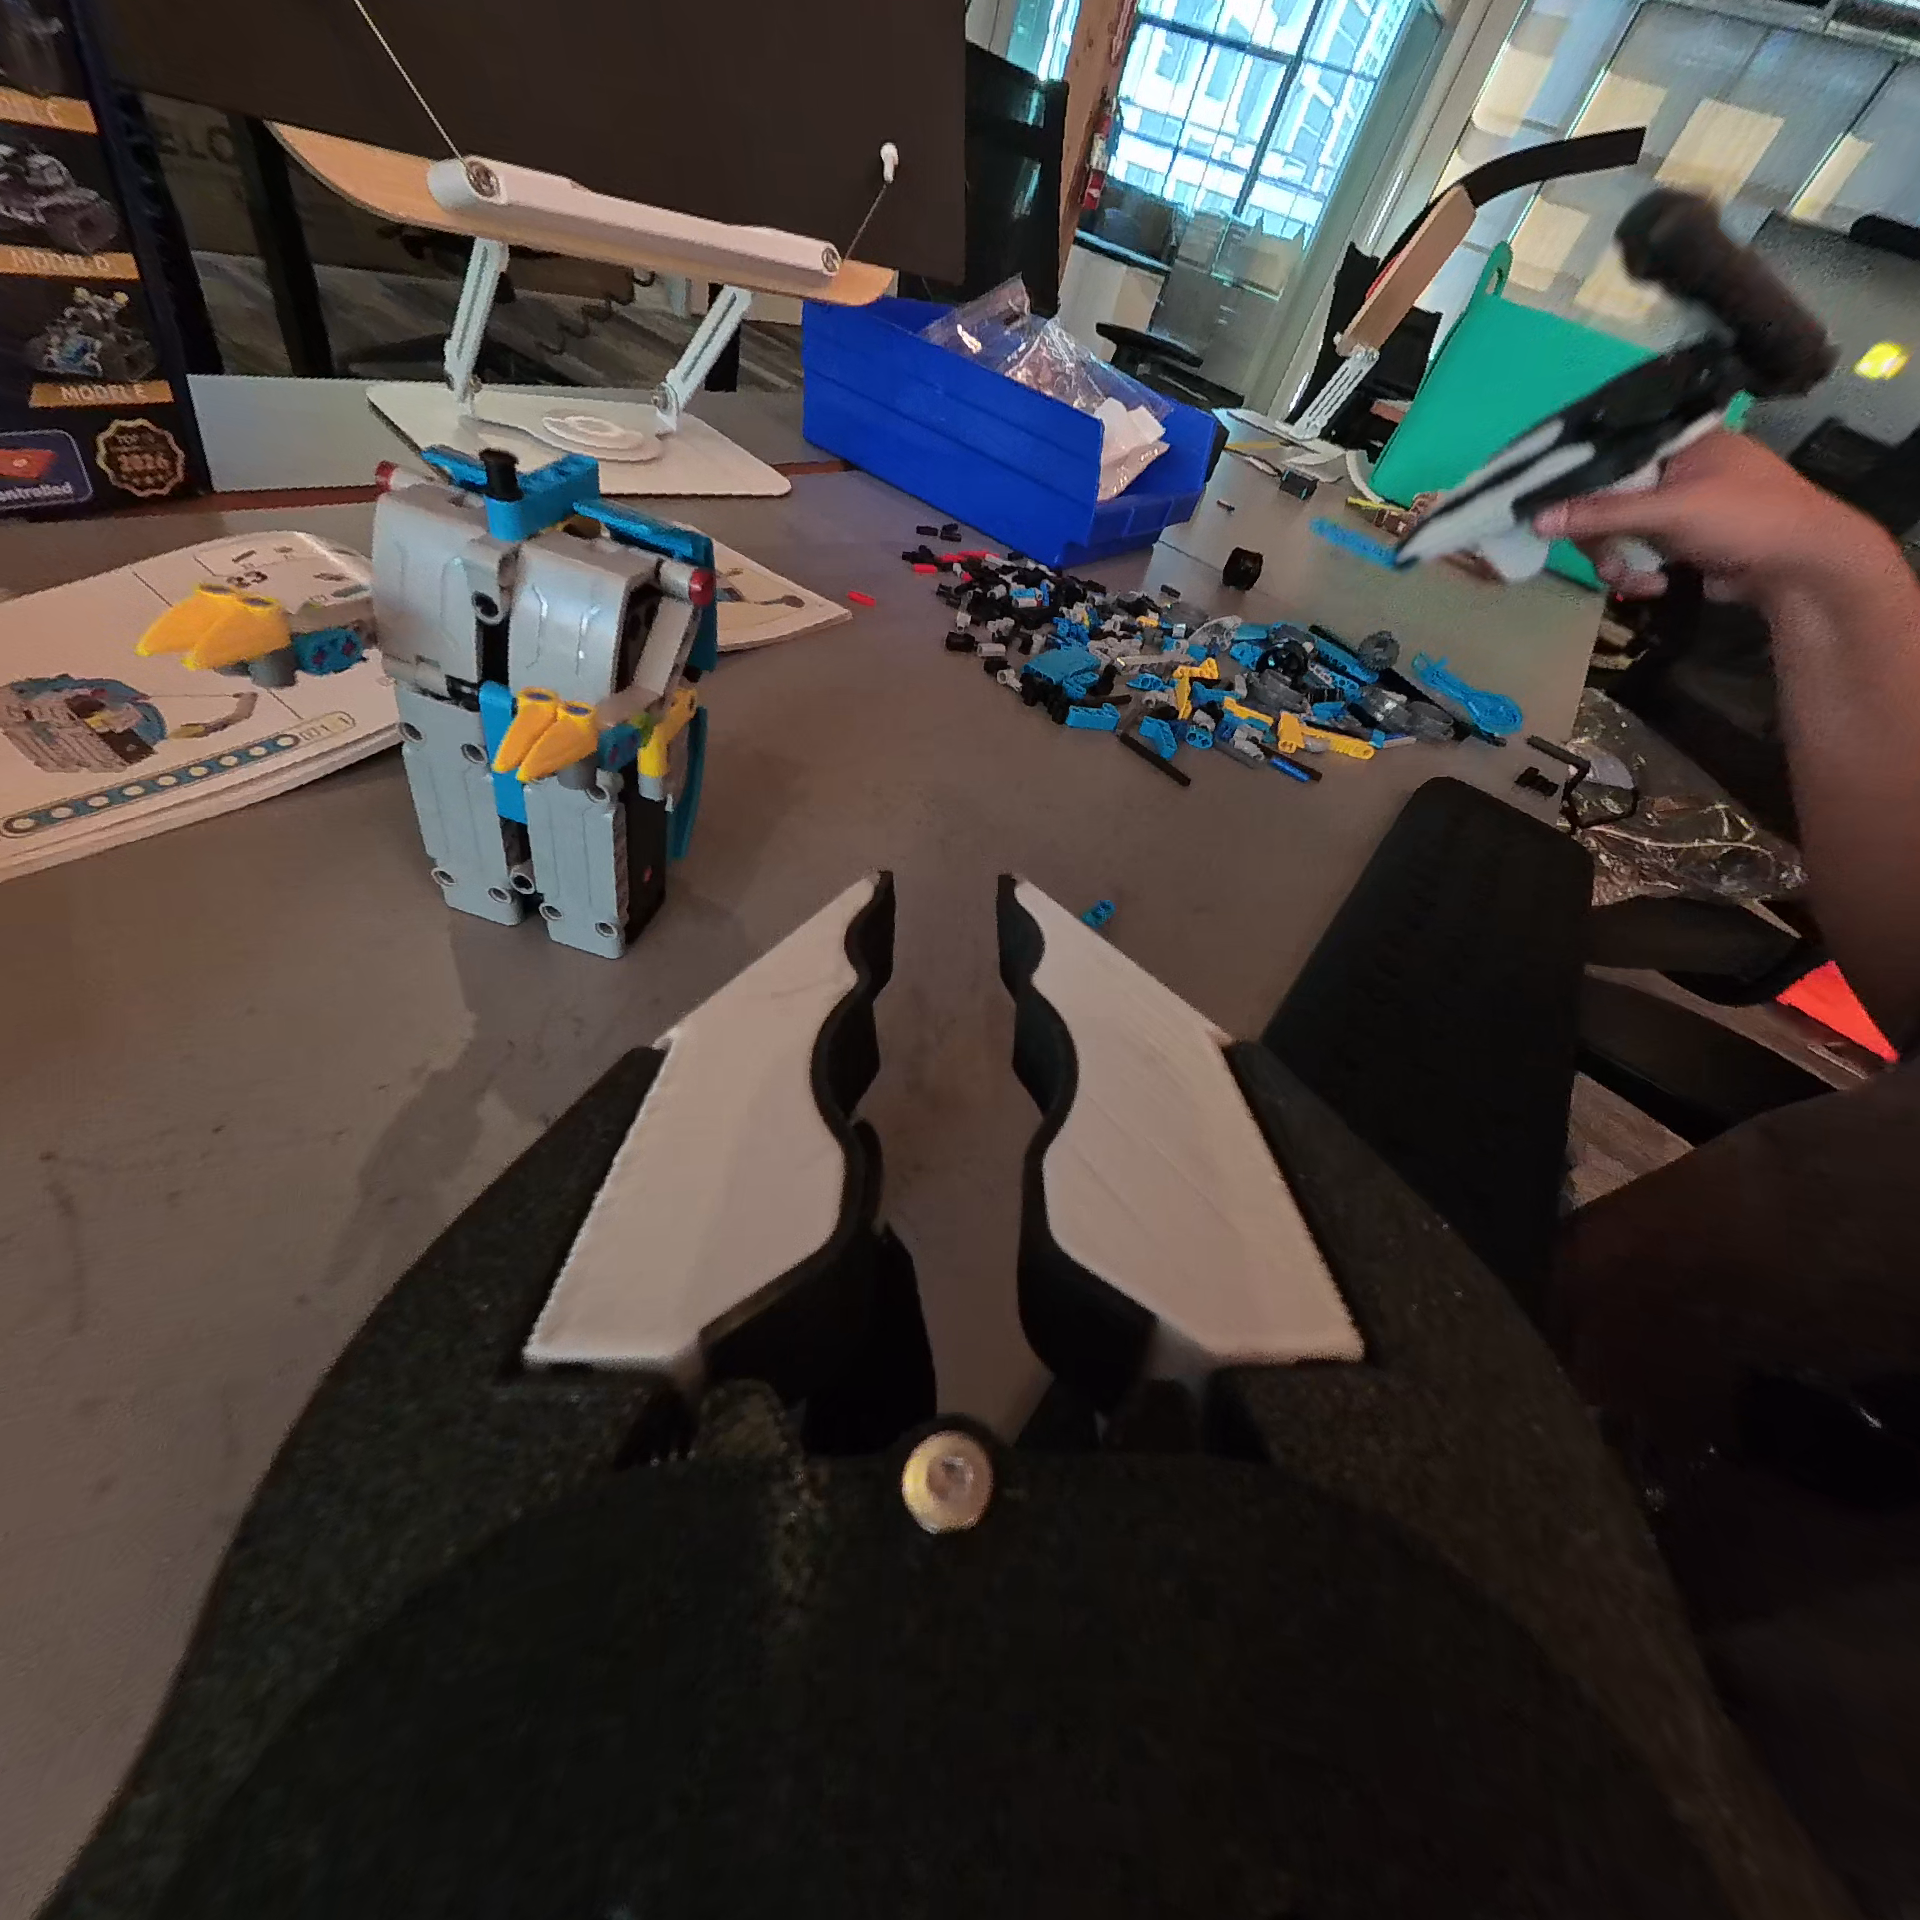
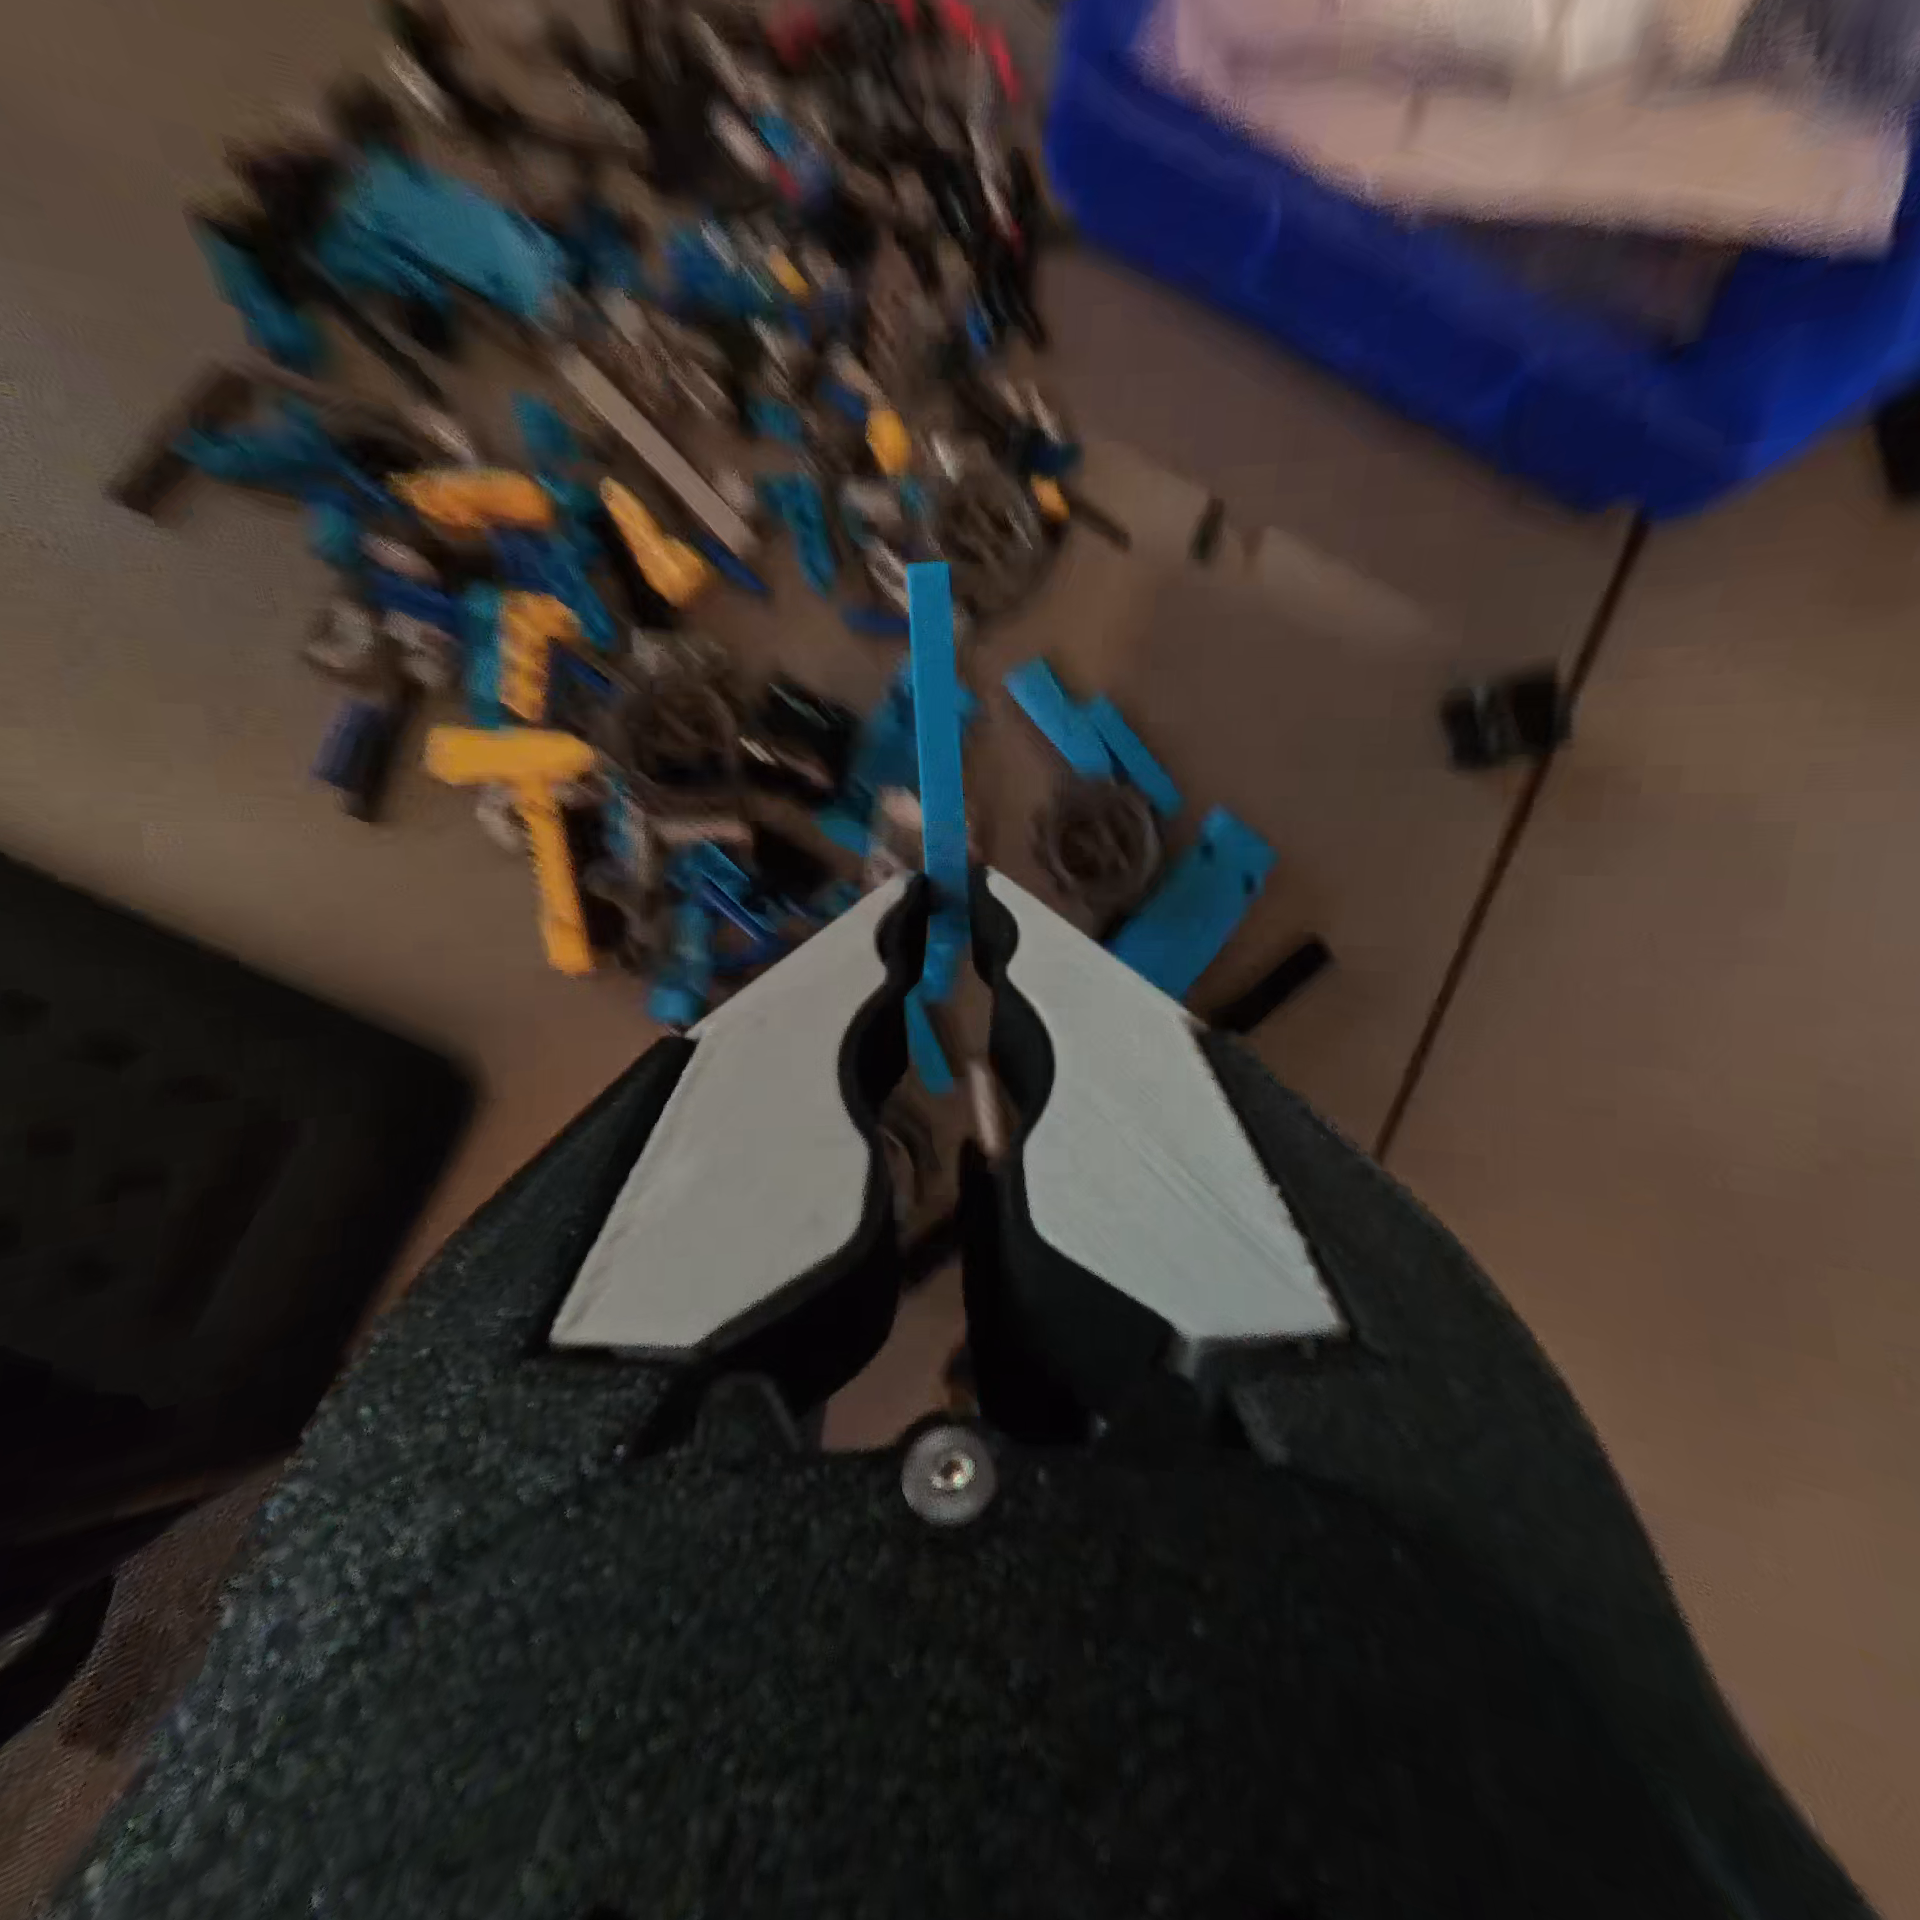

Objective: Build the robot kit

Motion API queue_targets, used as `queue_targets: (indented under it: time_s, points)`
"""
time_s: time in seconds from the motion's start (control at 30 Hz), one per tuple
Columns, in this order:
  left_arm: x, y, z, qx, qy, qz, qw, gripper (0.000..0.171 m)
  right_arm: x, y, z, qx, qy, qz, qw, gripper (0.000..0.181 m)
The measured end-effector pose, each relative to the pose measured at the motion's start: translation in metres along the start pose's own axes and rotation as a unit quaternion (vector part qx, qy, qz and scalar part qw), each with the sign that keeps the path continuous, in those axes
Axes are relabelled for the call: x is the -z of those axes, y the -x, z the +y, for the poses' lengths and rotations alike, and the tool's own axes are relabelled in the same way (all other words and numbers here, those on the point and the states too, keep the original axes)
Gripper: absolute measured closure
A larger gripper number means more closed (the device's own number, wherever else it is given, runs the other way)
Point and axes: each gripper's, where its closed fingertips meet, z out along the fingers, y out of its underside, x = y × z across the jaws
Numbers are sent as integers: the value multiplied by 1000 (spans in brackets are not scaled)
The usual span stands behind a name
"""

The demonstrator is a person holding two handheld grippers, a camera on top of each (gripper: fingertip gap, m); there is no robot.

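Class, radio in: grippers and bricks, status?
Left gripper open, empty, near brick robot. Right gripper shut on blue beam, above loose bricks.

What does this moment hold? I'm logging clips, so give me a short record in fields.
left gripper: open, empty, above the grey table
nearest to it: upright toy robot model, apart from it
right gripper: shut on a thin blue beam, raised over the loose parts pile
behind pile: blue bin
under the model: instruction booklet
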Motion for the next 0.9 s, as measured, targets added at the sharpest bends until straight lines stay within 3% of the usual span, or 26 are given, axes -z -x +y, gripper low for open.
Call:
queue_targets:
  time_s: [0.07, 0.13, 0.2, 0.27, 0.37, 0.5, 0.6, 0.67, 0.8, 0.9]
  points:
    - [-3, 0, 4, 2, 15, 2, 1000, 152, -1, 32, -42, 37, -30, -32, 998, 174]
    - [-6, 0, 6, 2, 25, 1, 1000, 152, -24, 86, -88, 95, -46, -95, 990, 174]
    - [-7, 0, 8, -1, 31, 1, 1000, 152, -62, 163, -126, 162, -47, -190, 967, 174]
    - [-7, -1, 8, -8, 31, 0, 999, 152, -107, 226, -145, 240, -10, -239, 941, 173]
    - [-4, -4, 6, -18, 22, 1, 1000, 152, -165, 277, -180, 313, -7, -260, 914, 173]
    - [1, -8, 2, -23, 5, 12, 1000, 152, -210, 294, -209, 357, 9, -270, 894, 173]
    - [4, -8, -1, -13, -6, 17, 1000, 152, -217, 299, -204, 370, 39, -293, 881, 173]
    - [7, -6, -3, -6, -18, 16, 1000, 152, -218, 294, -208, 362, 27, -283, 888, 169]
    - [9, -3, -7, 5, -30, 12, 999, 152, -189, 283, -221, 280, -28, -276, 919, 156]
    - [8, -1, -6, 11, -27, 12, 1000, 152, -151, 274, -226, 194, -119, -267, 936, 155]
